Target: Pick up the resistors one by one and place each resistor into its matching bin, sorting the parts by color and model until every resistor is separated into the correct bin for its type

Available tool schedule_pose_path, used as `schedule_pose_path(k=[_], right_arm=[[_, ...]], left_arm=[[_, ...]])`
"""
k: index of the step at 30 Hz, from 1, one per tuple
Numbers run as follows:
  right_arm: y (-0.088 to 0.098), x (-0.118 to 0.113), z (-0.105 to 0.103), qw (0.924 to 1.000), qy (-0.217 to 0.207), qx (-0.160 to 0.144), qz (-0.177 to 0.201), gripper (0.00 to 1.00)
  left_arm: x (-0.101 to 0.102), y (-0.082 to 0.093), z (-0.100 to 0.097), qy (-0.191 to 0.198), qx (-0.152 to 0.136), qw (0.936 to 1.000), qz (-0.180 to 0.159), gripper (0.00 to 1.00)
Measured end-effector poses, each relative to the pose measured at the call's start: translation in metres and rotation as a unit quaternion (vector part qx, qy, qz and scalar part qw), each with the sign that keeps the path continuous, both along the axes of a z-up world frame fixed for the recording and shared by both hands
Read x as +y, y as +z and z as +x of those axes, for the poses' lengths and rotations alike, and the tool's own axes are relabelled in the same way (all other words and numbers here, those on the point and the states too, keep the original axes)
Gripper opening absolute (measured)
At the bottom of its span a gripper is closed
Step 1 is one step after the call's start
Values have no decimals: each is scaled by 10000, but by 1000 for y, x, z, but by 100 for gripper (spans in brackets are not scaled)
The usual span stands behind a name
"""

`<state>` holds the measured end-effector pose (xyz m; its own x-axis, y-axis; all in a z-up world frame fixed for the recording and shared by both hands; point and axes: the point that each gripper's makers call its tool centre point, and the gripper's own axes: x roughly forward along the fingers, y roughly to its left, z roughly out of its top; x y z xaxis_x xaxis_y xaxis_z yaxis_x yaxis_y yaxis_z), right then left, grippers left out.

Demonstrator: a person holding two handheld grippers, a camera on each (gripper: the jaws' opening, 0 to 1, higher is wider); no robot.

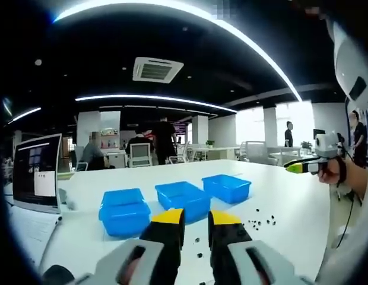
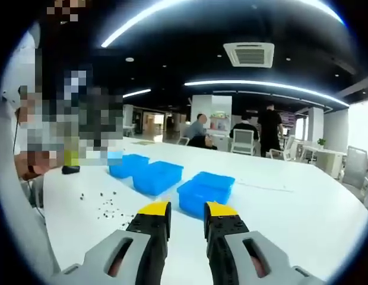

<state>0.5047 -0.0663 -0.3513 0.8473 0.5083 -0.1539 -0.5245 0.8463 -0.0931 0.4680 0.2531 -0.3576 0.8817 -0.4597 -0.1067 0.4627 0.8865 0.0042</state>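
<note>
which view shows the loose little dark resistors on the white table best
The left gripper view: the scattered small dark resistors lie close beside the left gripper on the white table. The right gripper view shows them smaller, spread left of the right gripper.

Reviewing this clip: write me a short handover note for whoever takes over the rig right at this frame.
Left gripper: open, empty, held above the white table.
Right gripper: open, empty, also above the table; it shows from the side in the left gripper view.
Three blue bins stand in a row mid-table; I can't tell whether anything is in them yet.
Resistors: small dark pieces lie scattered loose on the table beside the bins, a few near the left gripper's jaws.
Done: nothing evidently sorted.
Left: pick up each resistor and drop it into its matching bin; colours and models are too small to read here.
</note>
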Motion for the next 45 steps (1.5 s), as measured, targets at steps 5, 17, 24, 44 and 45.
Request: schedule_pose_path(k=[5, 17, 24, 44, 45], right_arm=[[3, 2, -4, 9999, 77, -77, 19, 24], [2, 12, -10, 9994, 332, -68, 51, 24], [3, 10, -12, 9993, 340, -147, 106, 24], [-3, 4, -12, 9991, 340, -94, 214, 25], [-5, 4, -12, 9992, 346, -68, 207, 25]], left_arm=[[2, 2, 1, 18, -26, 10000, 6, 18], [5, -2, 2, 30, 9, 10000, 70, 18], [8, 6, 2, 43, -86, 9999, 101, 18], [-12, -1, 2, -109, 41, 9998, 160, 18], [-13, 0, 2, -137, 46, 9997, 202, 18]])
